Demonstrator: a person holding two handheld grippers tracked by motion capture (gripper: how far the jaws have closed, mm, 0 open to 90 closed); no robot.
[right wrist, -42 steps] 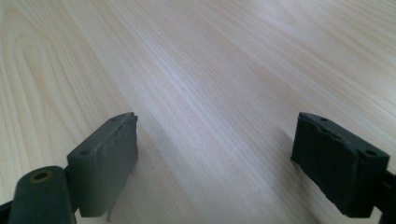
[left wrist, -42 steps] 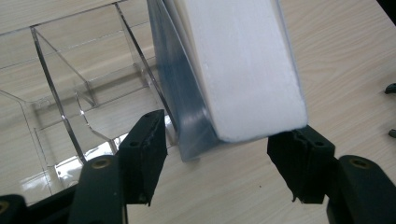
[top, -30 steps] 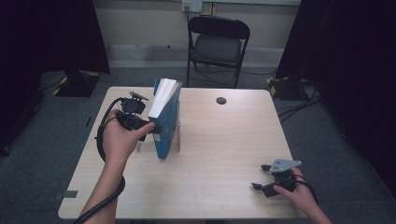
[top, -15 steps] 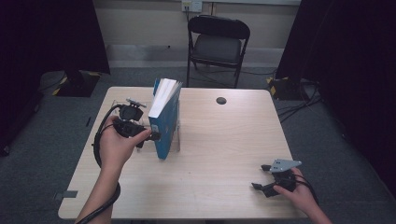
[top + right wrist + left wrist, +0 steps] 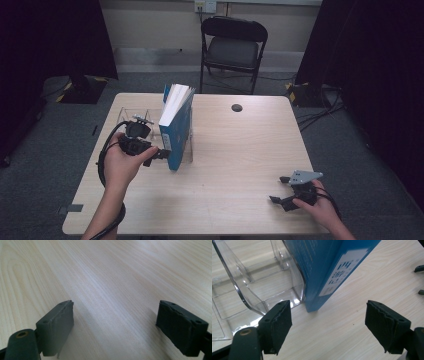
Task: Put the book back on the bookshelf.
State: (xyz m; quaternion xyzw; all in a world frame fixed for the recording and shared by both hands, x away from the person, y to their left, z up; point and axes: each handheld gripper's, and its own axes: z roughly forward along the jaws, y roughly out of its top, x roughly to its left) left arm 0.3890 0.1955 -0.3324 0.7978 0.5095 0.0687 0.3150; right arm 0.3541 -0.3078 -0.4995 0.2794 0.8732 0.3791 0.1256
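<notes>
A blue book (image 5: 176, 127) stands upright, pages up, in a clear plastic stand (image 5: 131, 116) on the left half of the wooden table (image 5: 240, 150). My left gripper (image 5: 161, 152) sits low at the book's near bottom corner. In the left gripper view its jaws (image 5: 328, 325) are open and have just been opening. Nothing is between the pads; the book (image 5: 329, 267) and the stand (image 5: 249, 290) lie just ahead of them. My right gripper (image 5: 278, 189) rests open near the table's front right edge, over bare wood (image 5: 115, 325).
A black folding chair (image 5: 232, 45) stands behind the table. A small black round object (image 5: 236, 107) lies on the table toward the back. Dark curtains flank the room, and cables run across the floor at the right.
My left hand has dropped lower and toward the near edge, from the book's side to its bottom corner. The book, the stand and the right hand have stayed put.
</notes>
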